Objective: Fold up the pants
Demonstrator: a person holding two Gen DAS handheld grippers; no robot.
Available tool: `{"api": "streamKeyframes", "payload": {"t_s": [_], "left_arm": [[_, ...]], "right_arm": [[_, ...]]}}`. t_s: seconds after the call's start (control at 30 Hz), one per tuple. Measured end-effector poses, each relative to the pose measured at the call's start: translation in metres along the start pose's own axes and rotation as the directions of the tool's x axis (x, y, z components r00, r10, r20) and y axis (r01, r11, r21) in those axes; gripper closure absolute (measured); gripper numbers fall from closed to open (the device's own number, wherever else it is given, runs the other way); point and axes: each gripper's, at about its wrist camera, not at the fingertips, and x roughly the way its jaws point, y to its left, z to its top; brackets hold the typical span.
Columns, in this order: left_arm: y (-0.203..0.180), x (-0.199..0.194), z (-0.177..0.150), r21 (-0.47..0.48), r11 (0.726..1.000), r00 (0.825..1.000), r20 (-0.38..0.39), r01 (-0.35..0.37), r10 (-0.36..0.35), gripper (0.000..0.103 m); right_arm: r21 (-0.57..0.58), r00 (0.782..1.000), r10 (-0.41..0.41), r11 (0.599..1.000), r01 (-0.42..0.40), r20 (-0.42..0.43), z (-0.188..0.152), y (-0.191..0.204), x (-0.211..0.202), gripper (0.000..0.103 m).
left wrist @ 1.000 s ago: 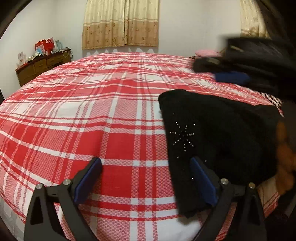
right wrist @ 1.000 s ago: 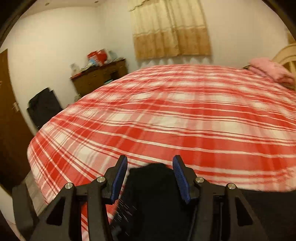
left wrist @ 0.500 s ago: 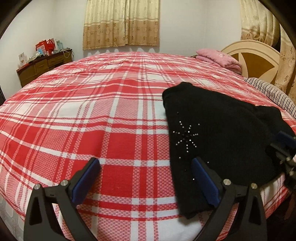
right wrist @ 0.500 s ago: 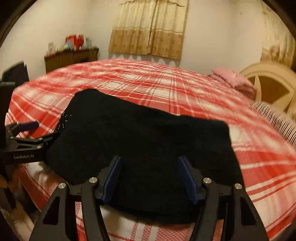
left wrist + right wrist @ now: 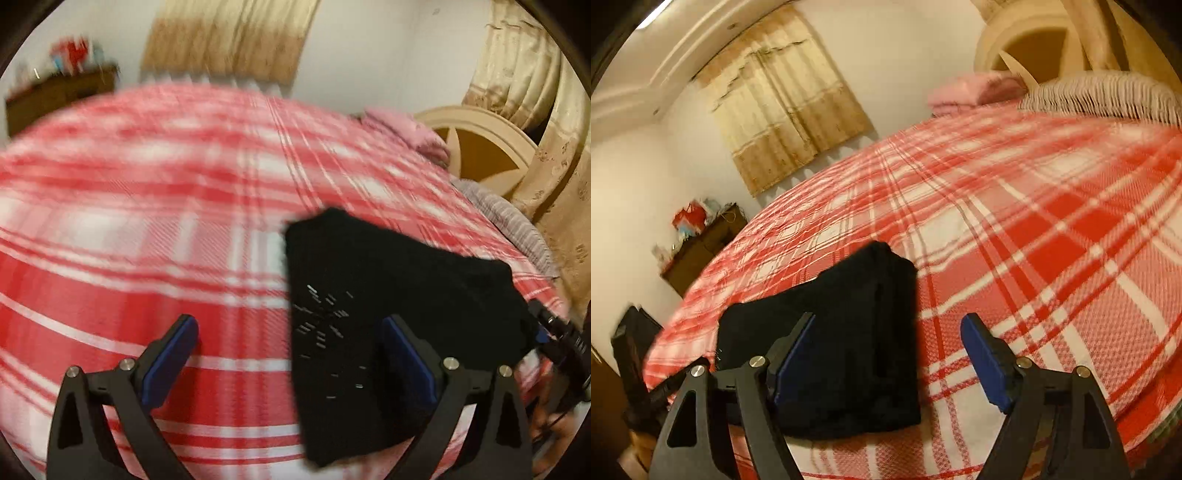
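The black pants (image 5: 388,310) lie folded into a compact block on the red plaid bed, near its front edge; small studs dot the top. They also show in the right wrist view (image 5: 842,343). My left gripper (image 5: 291,354) is open and empty, its right finger over the pants' near edge. My right gripper (image 5: 890,360) is open and empty, its left finger over the pants, its right finger over bare bedcover. The right gripper's tip shows at the left wrist view's right edge (image 5: 554,332).
The red plaid bedcover (image 5: 1034,221) spans both views. A pink folded cloth (image 5: 971,90) and a striped pillow (image 5: 1100,96) lie by the cream headboard (image 5: 484,144). A wooden dresser (image 5: 705,243) stands at the far wall. Curtains (image 5: 229,40) hang behind.
Both grippers swung: the left view turned right toward the headboard, the right view turned so the pants sit at its left. The right gripper's jaws opened wider. The pants stayed put.
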Motion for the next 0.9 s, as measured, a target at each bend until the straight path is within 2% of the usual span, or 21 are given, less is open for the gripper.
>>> {"api": "streamKeyframes", "payload": {"t_s": [0.03, 0.07, 0.1, 0.13, 0.17, 0.23, 0.3, 0.33, 0.37, 0.43, 0.47, 0.6, 0.67, 0.77, 0.9], "left_arm": [[-0.003, 0.005, -0.002, -0.013, 1.000, 1.000, -0.014, 0.001, -0.001, 0.004], [-0.009, 0.006, -0.003, 0.003, 1.000, 1.000, 0.000, -0.028, 0.028, 0.005], [-0.017, 0.007, -0.004, 0.041, 0.998, 0.999, 0.001, -0.043, 0.043, 0.008], [-0.023, 0.008, -0.004, 0.072, 0.996, 0.999, -0.004, -0.043, 0.043, 0.020], [-0.029, 0.008, -0.004, 0.092, 0.995, 1.000, -0.009, -0.027, 0.028, 0.031], [-0.032, 0.008, -0.004, 0.093, 0.996, 1.000, -0.024, 0.004, -0.001, 0.047], [-0.033, 0.009, -0.003, 0.098, 0.995, 1.000, -0.023, -0.008, 0.010, 0.054], [-0.033, 0.008, -0.003, 0.099, 0.995, 1.000, -0.024, -0.006, 0.008, 0.064], [-0.034, 0.007, -0.002, 0.098, 0.995, 1.000, -0.021, -0.003, 0.005, 0.080], [-0.037, -0.002, 0.002, 0.110, 0.994, 1.000, 0.005, 0.006, -0.006, 0.088], [-0.038, -0.006, 0.006, 0.114, 0.993, 1.000, 0.023, 0.000, -0.002, 0.089], [-0.028, -0.022, 0.025, 0.098, 0.995, 0.997, 0.074, 0.015, -0.022, 0.090], [-0.022, -0.030, 0.036, 0.099, 0.995, 0.994, 0.113, -0.021, 0.010, 0.090], [-0.006, -0.050, 0.058, 0.112, 0.986, 0.971, 0.219, -0.126, 0.099, 0.090], [0.041, -0.075, 0.096, 0.058, 0.970, 0.930, 0.305, -0.235, 0.206, 0.090]], "right_arm": [[-0.019, 0.999, 0.041, 0.999, -0.041, -0.033, -0.002, 0.008, 0.006, 0.023], [-0.025, 0.996, 0.061, 0.998, -0.062, -0.059, -0.006, 0.011, 0.010, 0.023], [-0.048, 0.995, 0.038, 0.998, -0.042, -0.087, -0.011, 0.018, 0.017, 0.023], [-0.109, 0.994, -0.040, 0.994, 0.029, -0.099, -0.016, 0.029, 0.025, 0.023], [-0.147, 0.992, -0.078, 0.987, 0.063, -0.102, -0.019, 0.035, 0.029, 0.023], [-0.186, 0.988, -0.117, 0.978, 0.097, -0.104, -0.022, 0.044, 0.033, 0.024], [-0.213, 0.983, -0.137, 0.971, 0.109, -0.122, -0.023, 0.045, 0.033, 0.040], [-0.225, 0.982, -0.143, 0.968, 0.112, -0.127, -0.021, 0.046, 0.032, 0.053], [-0.228, 0.981, -0.145, 0.967, 0.113, -0.127, -0.018, 0.046, 0.031, 0.063], [-0.258, 0.981, -0.166, 0.957, 0.134, -0.105, -0.014, 0.055, 0.025, 0.071], [-0.276, 0.982, -0.168, 0.951, 0.138, -0.088, -0.012, 0.059, 0.021, 0.073], [-0.340, 0.995, -0.092, 0.937, 0.079, -0.022, 0.007, 0.099, 0.009, 0.074], [-0.357, 0.999, -0.038, 0.933, 0.035, -0.001, 0.018, 0.124, 0.010, 0.074], [-0.380, 0.998, 0.065, 0.923, -0.057, 0.009, 0.034, 0.165, 0.027, 0.074], [-0.396, 0.984, 0.179, 0.904, -0.159, 0.015, 0.050, 0.217, 0.062, 0.074]]}}
